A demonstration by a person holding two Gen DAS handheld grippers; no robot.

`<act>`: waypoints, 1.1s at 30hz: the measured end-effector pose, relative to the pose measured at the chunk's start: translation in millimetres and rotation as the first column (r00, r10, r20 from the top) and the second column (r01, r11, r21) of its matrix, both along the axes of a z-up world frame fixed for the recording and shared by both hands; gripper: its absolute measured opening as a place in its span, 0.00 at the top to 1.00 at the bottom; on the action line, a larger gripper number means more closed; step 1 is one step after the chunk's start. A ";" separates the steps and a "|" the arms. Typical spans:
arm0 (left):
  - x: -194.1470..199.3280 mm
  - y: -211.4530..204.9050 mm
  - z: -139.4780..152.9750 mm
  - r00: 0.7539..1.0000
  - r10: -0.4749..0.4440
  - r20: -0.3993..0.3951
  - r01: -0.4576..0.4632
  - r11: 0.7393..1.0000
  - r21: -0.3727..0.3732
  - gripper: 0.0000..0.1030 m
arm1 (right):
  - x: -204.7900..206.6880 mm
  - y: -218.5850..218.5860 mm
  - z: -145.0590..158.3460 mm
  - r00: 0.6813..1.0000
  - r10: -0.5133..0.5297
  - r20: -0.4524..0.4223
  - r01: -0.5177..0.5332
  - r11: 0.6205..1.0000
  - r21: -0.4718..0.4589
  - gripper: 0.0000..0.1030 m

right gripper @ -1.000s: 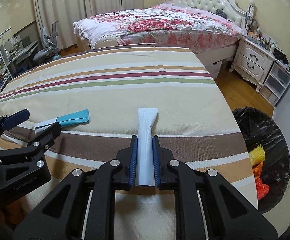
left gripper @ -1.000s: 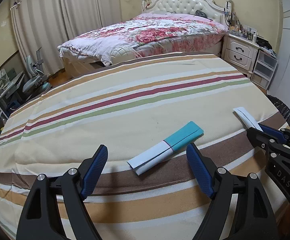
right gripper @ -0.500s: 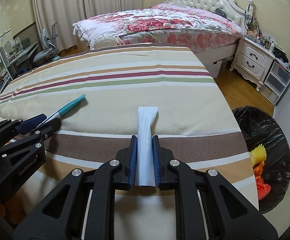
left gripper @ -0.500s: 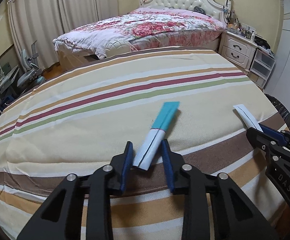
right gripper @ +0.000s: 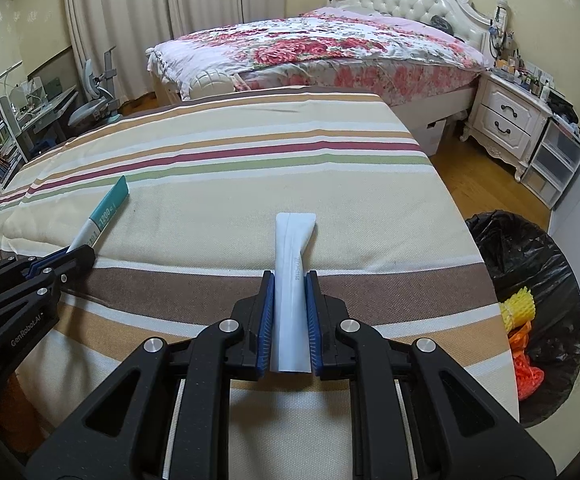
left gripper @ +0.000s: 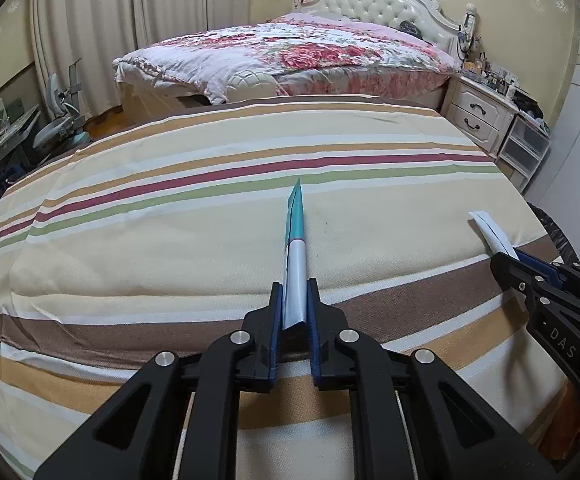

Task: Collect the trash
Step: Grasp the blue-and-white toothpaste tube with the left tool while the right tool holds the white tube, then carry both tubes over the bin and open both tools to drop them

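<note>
Since a second ago the left gripper (left gripper: 295,312) has come in on the teal tube (left gripper: 295,248), which lay flat and askew between wide-open fingers, and now has it clamped by its white end. The tube has turned with the grip: it points straight ahead along the fingers, standing on edge, its teal tip over the green stripe of the striped sheet (left gripper: 170,240). Whether the tip touches the cloth I cannot tell.

The right gripper (right gripper: 290,320) has not changed. Its fingers are pressed together on the white tube (right gripper: 293,276), holding it near one end so that the flared end sticks out forward over the sheet. In the left view that gripper shows at the right edge with the white tube jutting from it.

Both pieces of trash are thus in hand, each gripped near its end and on its narrow sides. That hold likely suits flat, floppy packaging, since pinching the thin edges gathers it into something the pads can bite on, and a long free end should drop away cleanly on release.

A black bin bag (right gripper: 530,264) stands open on the floor just past the right edge of the sheet, with yellow and orange scraps already inside. I judge the pick-up done and the carry to the bag next; the left tube has the longer way to go.
</note>
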State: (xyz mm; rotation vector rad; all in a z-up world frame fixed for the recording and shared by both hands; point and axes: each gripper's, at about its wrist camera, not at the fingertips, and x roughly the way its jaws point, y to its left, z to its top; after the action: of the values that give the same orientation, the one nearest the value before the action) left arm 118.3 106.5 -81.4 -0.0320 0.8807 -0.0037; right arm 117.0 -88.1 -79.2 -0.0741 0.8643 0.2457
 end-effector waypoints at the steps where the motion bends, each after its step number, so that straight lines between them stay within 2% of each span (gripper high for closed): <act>1: 0.7 0.3 0.3 1.000 0.000 0.001 0.000 1.000 -0.006 0.78 | 0.2 0.0 0.0 1.000 0.000 0.000 0.000 1.000 0.002 0.85; 2: 1.6 0.5 0.7 1.000 0.004 0.003 -0.004 1.000 -0.009 0.64 | 0.4 0.1 -0.1 1.000 0.001 -0.001 -0.001 1.000 0.004 0.85; 4: 2.7 0.7 2.3 1.000 0.013 0.015 -0.013 1.000 -0.012 0.50 | 1.0 0.3 -0.3 1.000 0.002 -0.001 -0.002 1.000 0.004 0.85; 12: 16.6 -1.4 0.2 1.000 0.022 -0.006 -0.022 0.999 -0.043 0.48 | 0.4 -0.2 -0.1 1.000 0.001 -0.001 -0.001 1.000 0.005 0.85; 13: 17.9 -3.2 0.4 1.000 0.016 -0.005 -0.016 0.999 -0.040 0.49 | 0.4 -0.2 -0.1 1.000 0.001 0.000 -0.001 1.000 0.004 0.85; 15: 17.6 -6.2 0.5 1.000 0.002 -0.001 -0.002 0.999 -0.032 0.57 | 1.0 -0.4 -0.2 1.000 0.001 0.000 -0.001 1.000 0.004 0.85; 20: 12.9 -13.1 -0.3 0.999 -0.039 0.012 0.039 0.999 -0.006 0.80 | 0.4 -0.7 0.0 1.000 0.001 0.000 -0.001 1.000 0.003 0.85; 33: 5.8 -10.3 6.7 0.999 -0.013 0.037 0.013 1.000 -0.004 0.86 | 3.2 5.5 -0.1 1.000 0.006 0.005 -0.006 1.000 -0.007 0.86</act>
State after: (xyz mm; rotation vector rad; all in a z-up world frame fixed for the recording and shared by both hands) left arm 124.1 96.1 -74.7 -0.0305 0.8442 -0.0184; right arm 120.2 -82.7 -79.3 -0.0840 0.8600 0.2479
